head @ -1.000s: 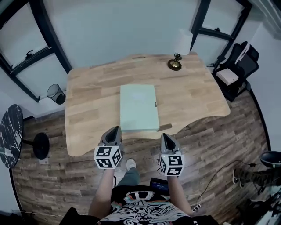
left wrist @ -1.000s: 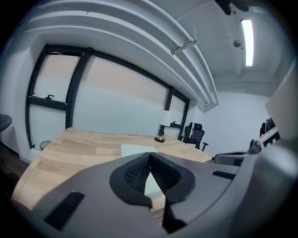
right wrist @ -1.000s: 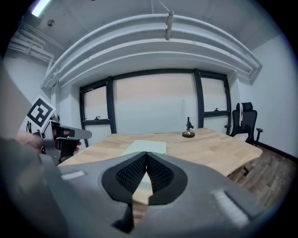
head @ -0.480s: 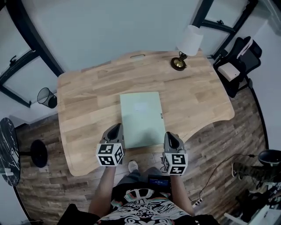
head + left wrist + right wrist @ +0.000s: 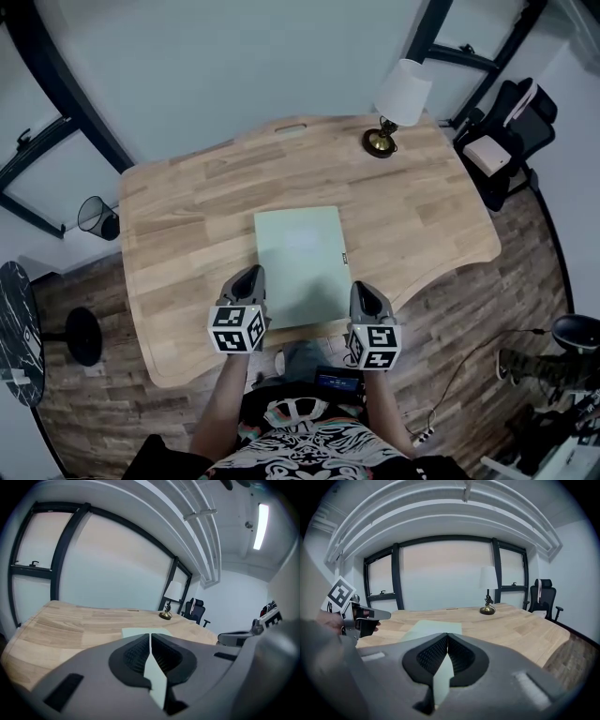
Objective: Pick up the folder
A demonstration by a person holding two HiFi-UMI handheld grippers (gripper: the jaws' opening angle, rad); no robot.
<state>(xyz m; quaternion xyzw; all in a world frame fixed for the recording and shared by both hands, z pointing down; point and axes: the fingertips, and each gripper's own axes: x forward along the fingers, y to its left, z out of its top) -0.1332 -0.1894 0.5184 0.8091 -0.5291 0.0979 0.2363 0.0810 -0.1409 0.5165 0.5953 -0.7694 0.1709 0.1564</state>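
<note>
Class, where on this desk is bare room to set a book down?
Bare desk left of the folder, right of it, and behind it up to the lamp. Crowded: the near edge, where left gripper and right gripper flank the folder.

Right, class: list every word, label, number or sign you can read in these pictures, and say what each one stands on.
No text can be read anywhere.
Pale green flat folder: a faint lighter patch near its middle, too blurred to read.
Small dark tab on its right edge: too small to read.
Black-and-white marker cubes: coded squares only, no letters.
</note>
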